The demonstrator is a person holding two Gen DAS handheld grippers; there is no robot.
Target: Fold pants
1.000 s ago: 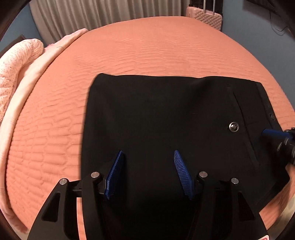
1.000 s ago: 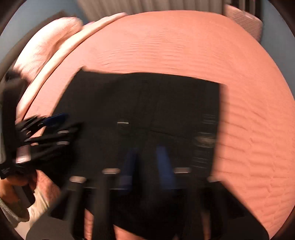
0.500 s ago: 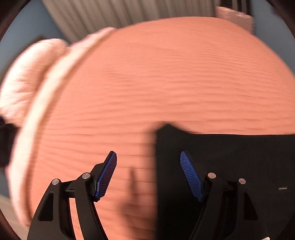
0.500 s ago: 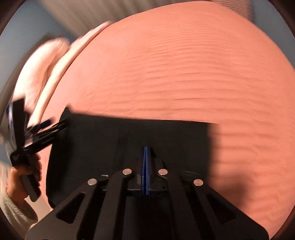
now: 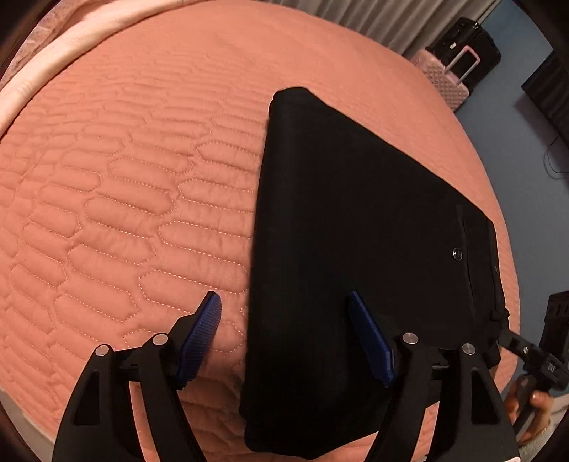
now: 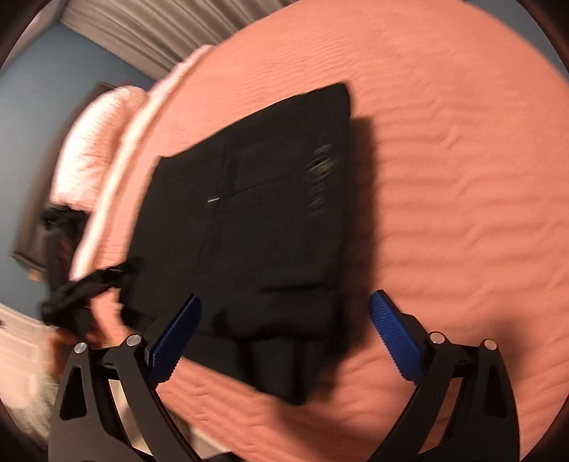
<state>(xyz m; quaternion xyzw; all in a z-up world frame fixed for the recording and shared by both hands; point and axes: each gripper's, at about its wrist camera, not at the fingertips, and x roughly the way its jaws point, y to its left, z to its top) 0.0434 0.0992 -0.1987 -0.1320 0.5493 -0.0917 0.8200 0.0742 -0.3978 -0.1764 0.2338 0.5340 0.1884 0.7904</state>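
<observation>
The black pants (image 5: 355,248) lie folded flat on the salmon quilted bed (image 5: 124,213), waistband and a metal button (image 5: 457,254) toward the right. My left gripper (image 5: 284,337) is open and empty above the folded edge at the pants' left side. In the right wrist view, which is blurred, the pants (image 6: 256,220) lie as a folded stack and my right gripper (image 6: 284,337) is open and empty above their near end. The right gripper also shows at the right edge of the left wrist view (image 5: 526,355), and the left gripper shows at the left of the right wrist view (image 6: 81,291).
A pale pink blanket (image 5: 53,64) lies along the bed's far left edge and shows in the right wrist view (image 6: 103,149). A pink suitcase (image 5: 444,78) and a black one (image 5: 469,39) stand beyond the bed by grey curtains (image 5: 373,17). The bed's near edge lies just below both grippers.
The right gripper was shut half a second ago and is now open. Both grippers have swung round and pulled back; the left one now faces the pants' left folded edge.
</observation>
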